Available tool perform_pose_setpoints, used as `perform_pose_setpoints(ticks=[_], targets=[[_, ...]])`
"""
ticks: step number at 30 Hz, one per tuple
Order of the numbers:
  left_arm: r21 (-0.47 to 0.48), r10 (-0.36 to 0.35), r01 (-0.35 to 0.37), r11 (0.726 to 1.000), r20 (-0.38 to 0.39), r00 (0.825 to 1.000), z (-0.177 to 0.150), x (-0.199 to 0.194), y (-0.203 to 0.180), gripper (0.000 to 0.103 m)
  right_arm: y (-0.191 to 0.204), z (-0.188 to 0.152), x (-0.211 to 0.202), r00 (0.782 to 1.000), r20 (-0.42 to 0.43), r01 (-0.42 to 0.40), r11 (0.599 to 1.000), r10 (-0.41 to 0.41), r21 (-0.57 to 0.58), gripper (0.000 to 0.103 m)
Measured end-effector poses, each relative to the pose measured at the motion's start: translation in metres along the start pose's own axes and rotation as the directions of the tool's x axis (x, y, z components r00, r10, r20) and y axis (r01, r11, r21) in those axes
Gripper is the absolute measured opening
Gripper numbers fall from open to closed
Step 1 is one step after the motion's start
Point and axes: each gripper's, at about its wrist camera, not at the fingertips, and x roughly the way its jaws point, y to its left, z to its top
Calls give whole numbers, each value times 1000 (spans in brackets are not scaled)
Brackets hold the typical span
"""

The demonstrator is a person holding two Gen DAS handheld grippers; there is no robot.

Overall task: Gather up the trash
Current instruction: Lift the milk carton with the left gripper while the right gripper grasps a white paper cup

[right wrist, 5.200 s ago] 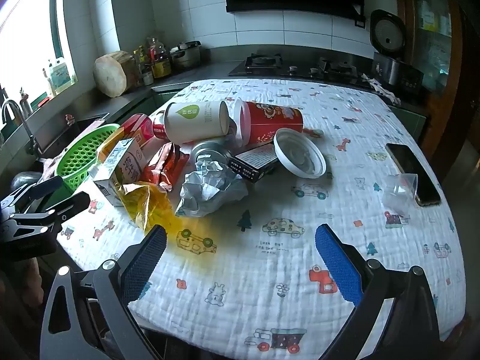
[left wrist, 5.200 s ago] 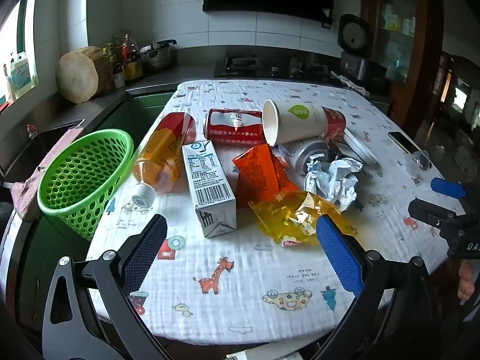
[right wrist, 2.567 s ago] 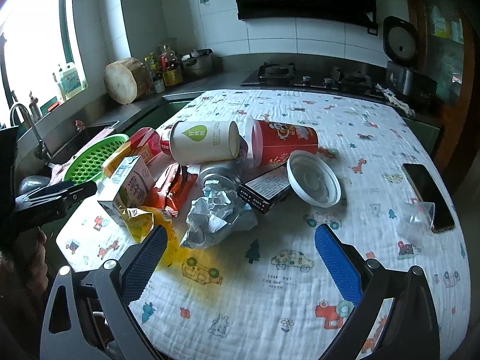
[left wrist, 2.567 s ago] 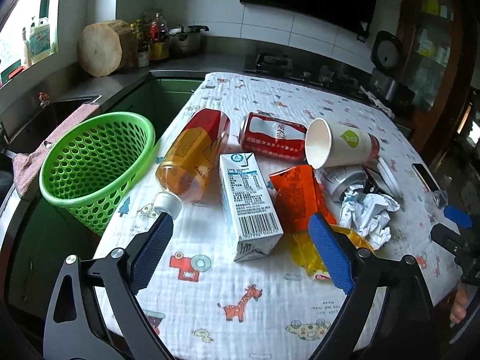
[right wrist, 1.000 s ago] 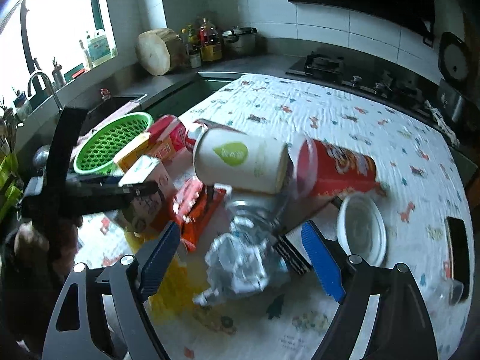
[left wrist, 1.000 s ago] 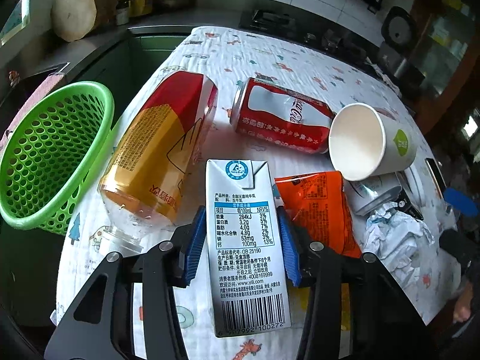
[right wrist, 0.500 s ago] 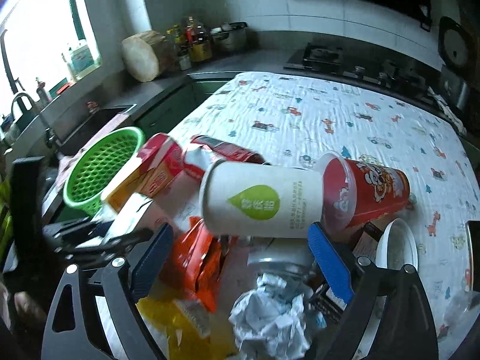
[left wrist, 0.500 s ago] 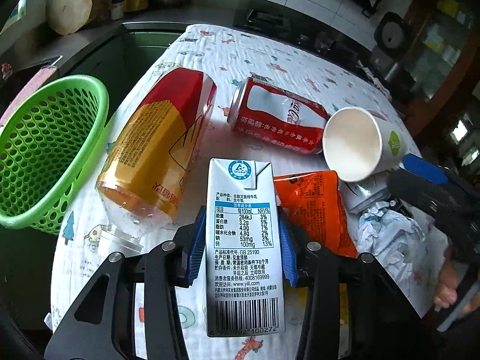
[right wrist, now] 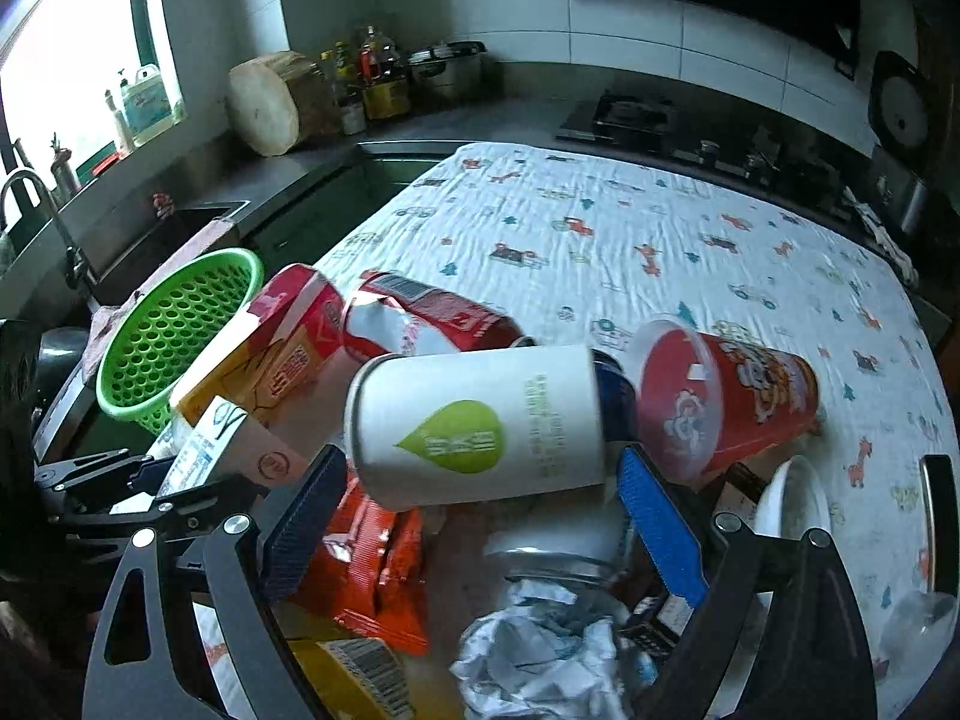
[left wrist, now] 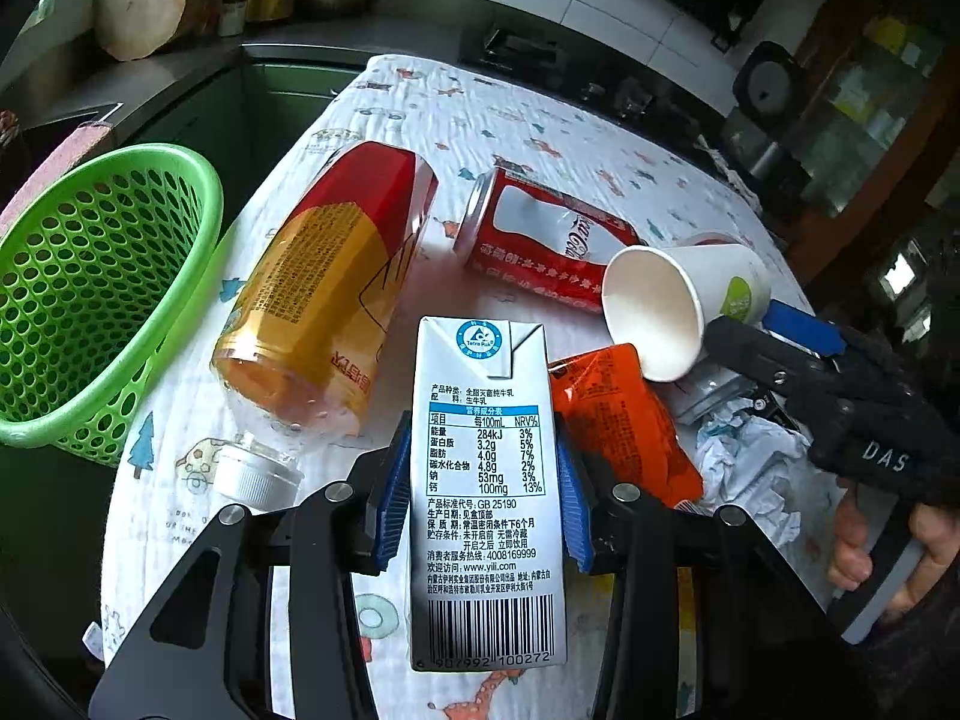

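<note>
My left claw (left wrist: 483, 495) has its blue pads pressed against both sides of the milk carton (left wrist: 487, 480), which lies label-up on the cloth-covered surface (left wrist: 540, 138), a little way from the green basket (left wrist: 90, 294) at the surface's edge. My right claw (right wrist: 480, 510) stands wide, pads either side of the white paper cup (right wrist: 480, 426), which lies on its side beyond the carton, farther from the basket; I cannot see the pads pressing on it, so I take that claw as holding nothing.

By my reading, the step in hand is the first pick-up: carton gripped but not yet lifted, cup lined up. The next move calls for raising the carton clear of the tea bottle (left wrist: 324, 294) beside it, carrying it over the basket rim, and letting go there; the right claw would need to close gently, since a thin cup may crush or roll.

The left wrist view shows the carton's grip, the bottle's white cap and the dented cola can (left wrist: 546, 240) beyond the carton. Only the right wrist view shows the red snack cup (right wrist: 726, 402), the white lid (right wrist: 792, 504) and the crumpled paper (right wrist: 540, 654), all on the cup's far side from the basket.
</note>
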Motion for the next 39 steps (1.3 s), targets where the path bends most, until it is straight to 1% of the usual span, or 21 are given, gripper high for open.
perform_pose_setpoints(ticks=[4,7,9,16,22,28,33,39], targets=[[-3,-2,2,1000,3,1000,-1,-3,2,42,4,1,9,1000,-9,29,999,-29,-14,88],[-4,-4,4,1000,15,1000,-2,-10,3,42,7,0,11,998,0,58,998,-58,-39,87],[-3,-5,5,1000,24,1000,-2,-14,5,42,8,1,11,998,-1,62,997,-62,-50,87],[-14,-37,38,999,51,998,1,-31,11,42,7,3,-1,999,19,45,998,-45,-49,86],[-10,-35,36,999,83,996,5,-45,15,42,6,5,-11,1000,19,3,999,-2,-33,86],[-35,-48,52,998,118,992,12,-62,29,42,10,12,-24,999,32,-24,999,25,-41,86],[-47,-13,21,999,155,988,21,-78,43,42,21,23,-31,998,39,-53,997,55,-61,86],[-90,55,-36,995,208,977,42,-96,78,42,39,36,-31,994,31,-105,992,108,-75,86]])
